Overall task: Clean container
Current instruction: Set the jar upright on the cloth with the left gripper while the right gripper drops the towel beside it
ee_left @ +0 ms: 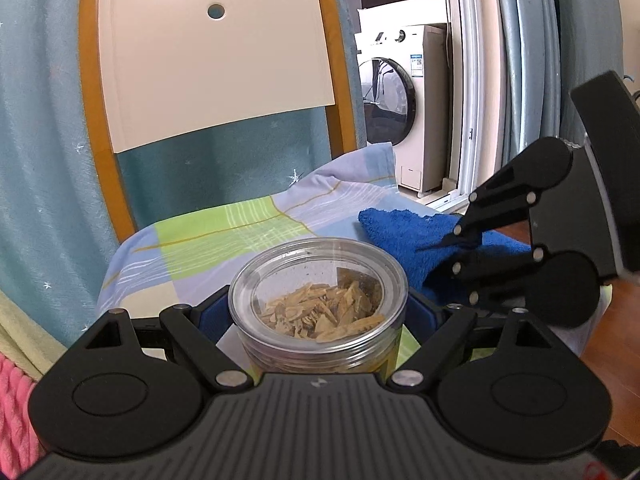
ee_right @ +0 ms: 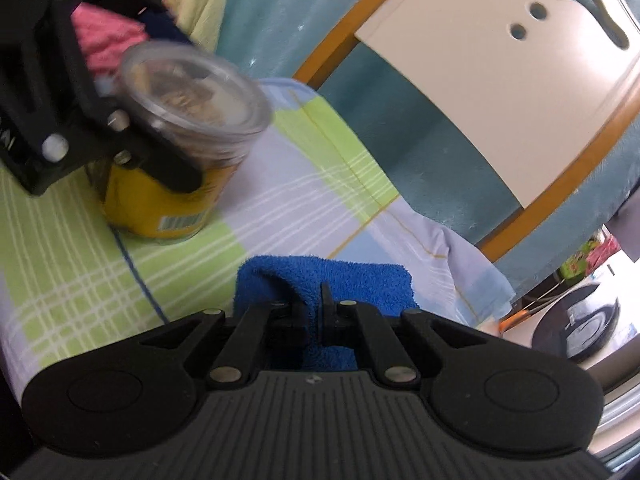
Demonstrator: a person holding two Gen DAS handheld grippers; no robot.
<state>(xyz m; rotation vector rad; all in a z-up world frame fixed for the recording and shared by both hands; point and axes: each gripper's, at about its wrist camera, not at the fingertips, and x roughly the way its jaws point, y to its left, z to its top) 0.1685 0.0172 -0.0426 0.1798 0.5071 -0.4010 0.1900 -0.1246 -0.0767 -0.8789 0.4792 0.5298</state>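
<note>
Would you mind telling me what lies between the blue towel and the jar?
Only bare checked sheet; the right wrist view shows the towel, pinched by the right gripper, apart from the jar that the left gripper holds.

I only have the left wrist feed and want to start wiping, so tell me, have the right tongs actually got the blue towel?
Observer: Yes. The right tongs are shut on a fold of the towel.
Operator: Does the jar have a label lower down? I only see its lid.
Observer: Yes, the jar carries a yellow label with a barcode low on its side.
Operator: Is the jar lifted or on the bed?
Observer: Its base seems to rest on the checked sheet, with the left tongs clamped below the clear lid.
</note>
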